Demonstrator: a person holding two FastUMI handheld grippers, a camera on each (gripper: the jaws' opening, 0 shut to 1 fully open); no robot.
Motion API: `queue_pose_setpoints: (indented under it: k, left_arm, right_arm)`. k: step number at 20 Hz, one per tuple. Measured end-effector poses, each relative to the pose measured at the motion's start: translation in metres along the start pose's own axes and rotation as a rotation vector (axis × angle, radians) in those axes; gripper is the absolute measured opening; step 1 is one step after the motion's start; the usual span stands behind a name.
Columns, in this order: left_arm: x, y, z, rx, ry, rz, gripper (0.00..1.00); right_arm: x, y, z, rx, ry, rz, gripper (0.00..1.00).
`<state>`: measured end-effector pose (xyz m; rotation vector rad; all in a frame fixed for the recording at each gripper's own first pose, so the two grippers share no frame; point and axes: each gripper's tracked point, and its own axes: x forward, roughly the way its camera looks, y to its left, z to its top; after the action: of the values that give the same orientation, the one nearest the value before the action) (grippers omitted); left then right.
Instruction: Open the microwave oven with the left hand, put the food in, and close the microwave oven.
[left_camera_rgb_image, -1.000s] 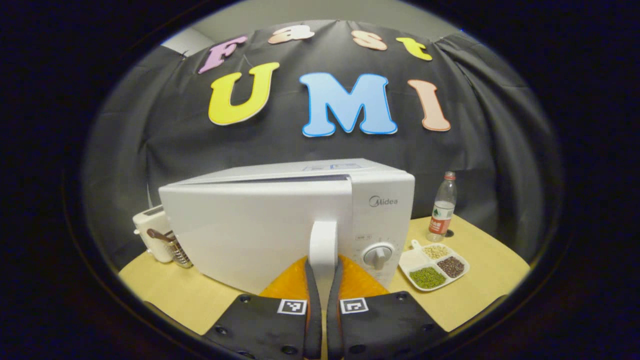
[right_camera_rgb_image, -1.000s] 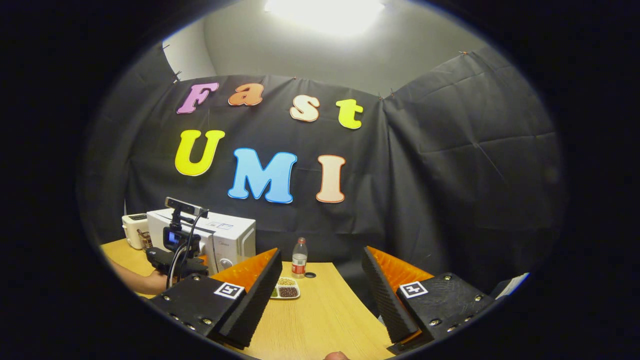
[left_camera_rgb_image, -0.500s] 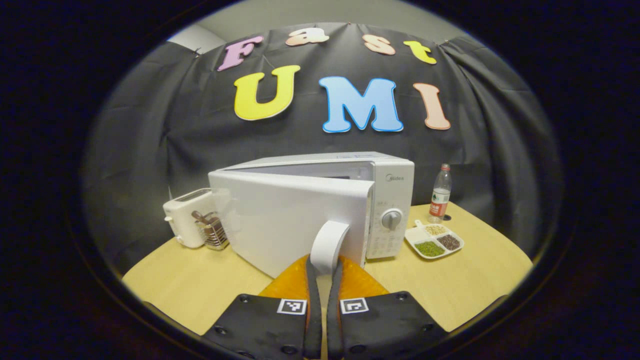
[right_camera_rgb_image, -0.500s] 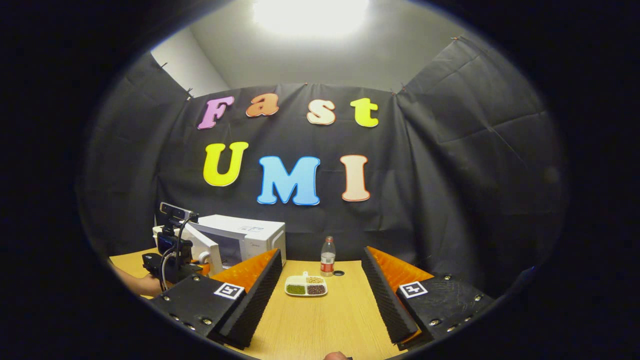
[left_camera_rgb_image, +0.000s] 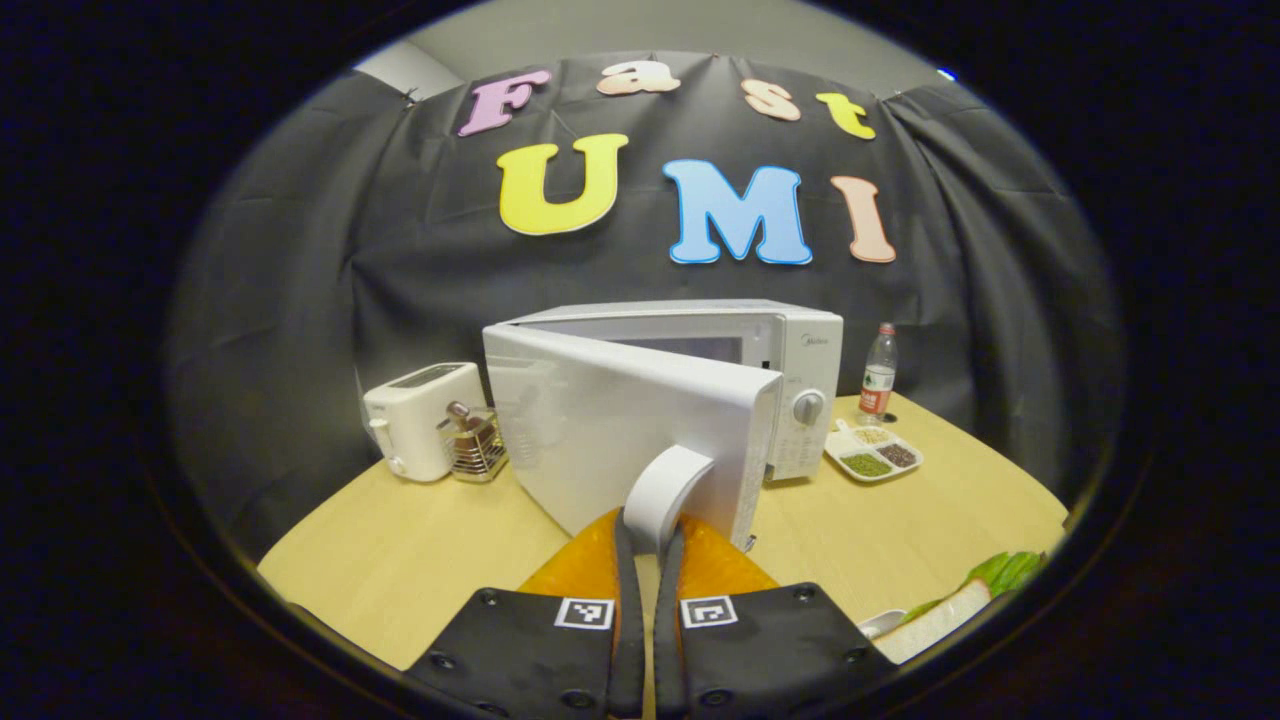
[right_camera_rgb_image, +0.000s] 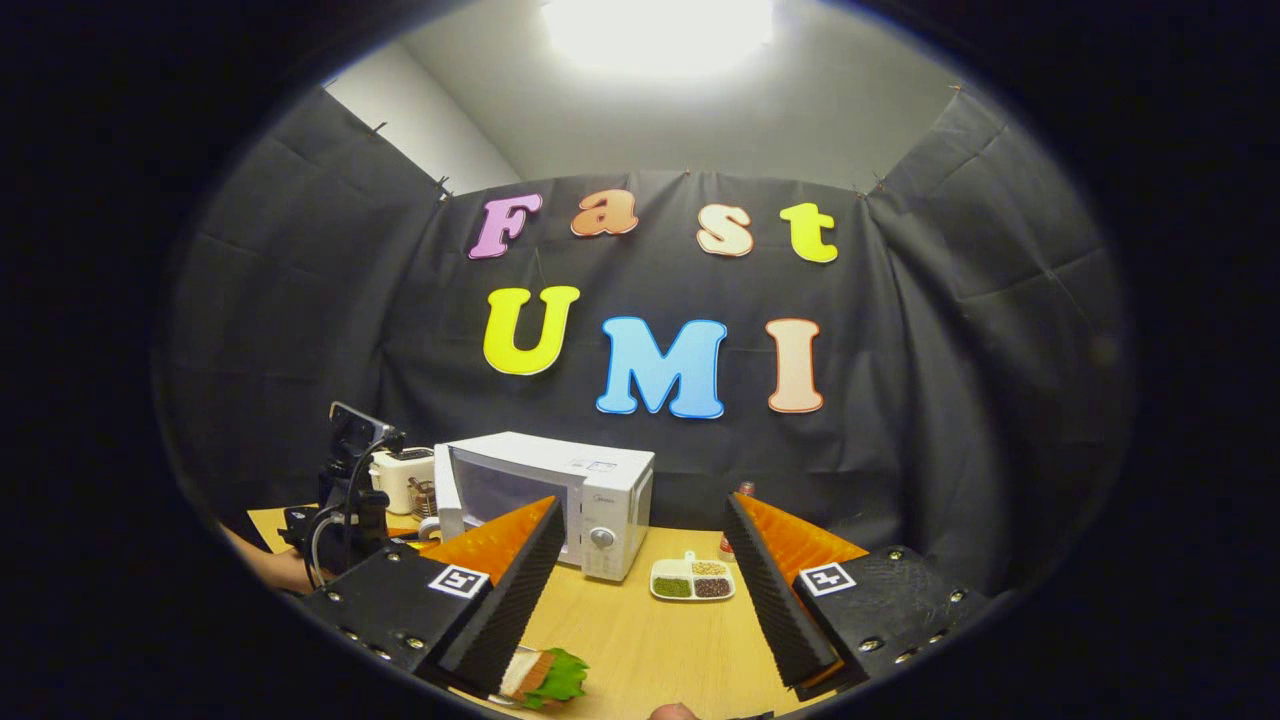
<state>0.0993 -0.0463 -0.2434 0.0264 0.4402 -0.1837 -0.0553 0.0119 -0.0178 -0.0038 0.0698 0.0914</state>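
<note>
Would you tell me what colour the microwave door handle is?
White, like the door; the door handle shows best in the left gripper view.

Door (left_camera_rgb_image: 630, 430) ajar; cavity gap (left_camera_rgb_image: 690, 347) narrow

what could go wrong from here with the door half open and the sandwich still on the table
1. The left gripper pinches only the lower end of the door handle; it might slip off mid-swing.
2. The microwave door stands only partly open, so the sandwich could catch on it going in.
3. The right gripper hangs open above the sandwich; a shallow grasp may spill the lettuce.
</note>
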Motion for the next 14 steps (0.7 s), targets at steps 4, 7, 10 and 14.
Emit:
queue_pose_setpoints:
  k: [4,7,10,14]
  left_arm:
    - [-0.018,0.027,-0.007,0.022,0.006,-0.075,0.11]
    - [-0.029,0.051,-0.011,0.028,0.008,-0.123,0.11]
    - [-0.042,0.081,-0.016,0.043,0.006,-0.142,0.11]
    - [-0.052,0.121,-0.021,0.052,-0.001,-0.156,0.15]
  right_arm:
    - [0.009,0.049,0.001,0.005,0.010,-0.002,0.97]
    - [0.015,0.087,0.004,0.038,0.015,0.012,0.97]
    - [0.021,0.114,0.004,0.040,0.015,0.007,0.97]
    - [0.027,0.147,0.002,0.040,0.010,-0.002,0.97]
